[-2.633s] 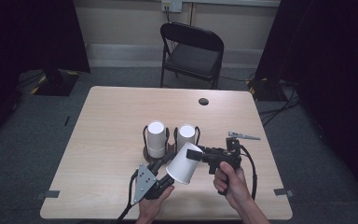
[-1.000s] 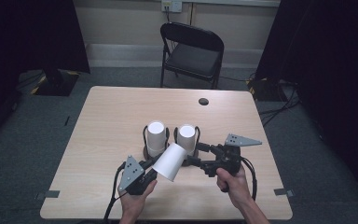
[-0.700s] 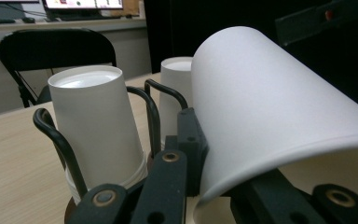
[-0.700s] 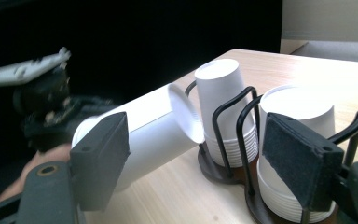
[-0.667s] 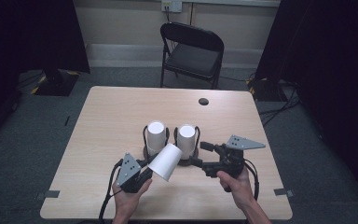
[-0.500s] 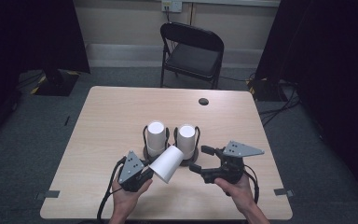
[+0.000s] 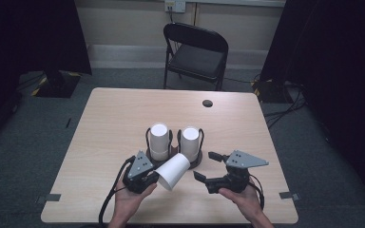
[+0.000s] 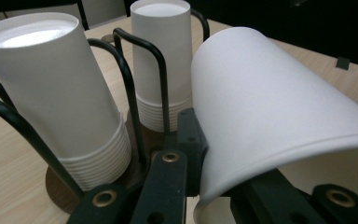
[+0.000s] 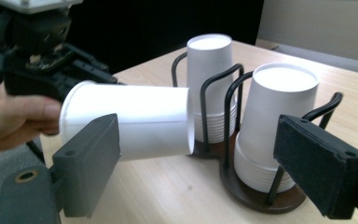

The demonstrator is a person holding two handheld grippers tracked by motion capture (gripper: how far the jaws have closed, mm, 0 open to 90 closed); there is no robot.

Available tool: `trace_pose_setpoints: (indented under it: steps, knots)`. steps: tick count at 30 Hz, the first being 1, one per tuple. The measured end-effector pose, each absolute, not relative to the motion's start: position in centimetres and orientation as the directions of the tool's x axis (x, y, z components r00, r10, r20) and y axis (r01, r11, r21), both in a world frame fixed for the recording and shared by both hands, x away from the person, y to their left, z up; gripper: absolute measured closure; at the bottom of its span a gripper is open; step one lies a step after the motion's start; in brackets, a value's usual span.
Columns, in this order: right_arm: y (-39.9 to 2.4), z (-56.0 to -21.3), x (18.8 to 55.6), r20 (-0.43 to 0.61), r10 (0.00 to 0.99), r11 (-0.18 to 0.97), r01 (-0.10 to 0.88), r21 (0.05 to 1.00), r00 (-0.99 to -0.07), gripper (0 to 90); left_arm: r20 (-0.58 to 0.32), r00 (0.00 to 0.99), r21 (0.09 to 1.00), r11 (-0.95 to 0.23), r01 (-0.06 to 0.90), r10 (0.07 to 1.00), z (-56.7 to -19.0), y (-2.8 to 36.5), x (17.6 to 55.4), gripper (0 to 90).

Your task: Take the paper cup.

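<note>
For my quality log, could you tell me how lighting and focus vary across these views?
High view: table evenly lit, surroundings nearly black. Left gripper view: bright glare on the stacked cups, held cup looming large and distorted. Right gripper view: near tongs' pads soft, dark backdrop.

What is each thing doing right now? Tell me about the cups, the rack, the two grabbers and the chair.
Loose paper cup: on its side, rim pinched, off the table.
Left gripper: shut on the cup's rim.
Right gripper: jaws wide open after just opening, holding nothing.
Two cup stacks: upside down, upright in the rack.
Rack: standing on the table.
Chair: unfolded, empty.
</note>
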State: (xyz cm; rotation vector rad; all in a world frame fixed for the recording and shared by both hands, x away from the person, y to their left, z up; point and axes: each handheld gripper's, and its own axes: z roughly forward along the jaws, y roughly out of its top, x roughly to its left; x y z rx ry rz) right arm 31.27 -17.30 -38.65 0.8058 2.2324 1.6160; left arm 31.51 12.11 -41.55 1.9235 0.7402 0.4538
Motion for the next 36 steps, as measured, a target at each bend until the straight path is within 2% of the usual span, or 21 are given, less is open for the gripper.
trace_pose_setpoints:
  steps: [6, 8, 15, 20, 22, 27, 36]
  knots:
    - [-16.5, -39.2, 30.8, 0.032, 0.563, 0.268, 0.219, 0.938, -0.826, 18.0, -0.028, 0.756, 0.875, -0.350, 0.335, 0.654, -41.4, 12.1, 32.0, 85.9]
    - [-15.9, -39.3, 30.4, -0.051, 0.572, 0.322, 0.166, 0.932, -0.819, 21.4, -0.034, 0.763, 0.863, -0.366, 0.348, 0.645, -41.1, 12.1, 32.2, 86.0]
    - [-14.6, -40.0, 29.8, -0.159, 0.548, 0.404, 0.094, 0.910, -0.821, 19.5, -0.033, 0.764, 0.835, -0.402, 0.375, 0.644, -40.7, 11.9, 32.6, 85.9]
    - [-13.9, -40.6, 29.4, -0.240, 0.544, 0.463, 0.050, 0.885, -0.804, 16.9, -0.070, 0.764, 0.801, -0.420, 0.426, 0.641, -40.2, 11.7, 33.1, 85.9]
    - [-13.7, -40.7, 29.3, -0.248, 0.563, 0.461, 0.050, 0.886, -0.788, 14.3, -0.086, 0.756, 0.787, -0.420, 0.451, 0.649, -40.1, 11.7, 33.4, 85.9]
    - [-13.5, -41.1, 29.4, -0.250, 0.542, 0.481, 0.052, 0.875, -0.802, 15.8, -0.105, 0.753, 0.768, -0.428, 0.477, 0.650, -39.9, 11.5, 33.6, 86.0]
    - [-12.7, -41.5, 28.8, -0.346, 0.517, 0.526, -0.028, 0.850, -0.783, 15.1, -0.107, 0.754, 0.717, -0.475, 0.510, 0.648, -39.4, 10.7, 34.2, 86.0]
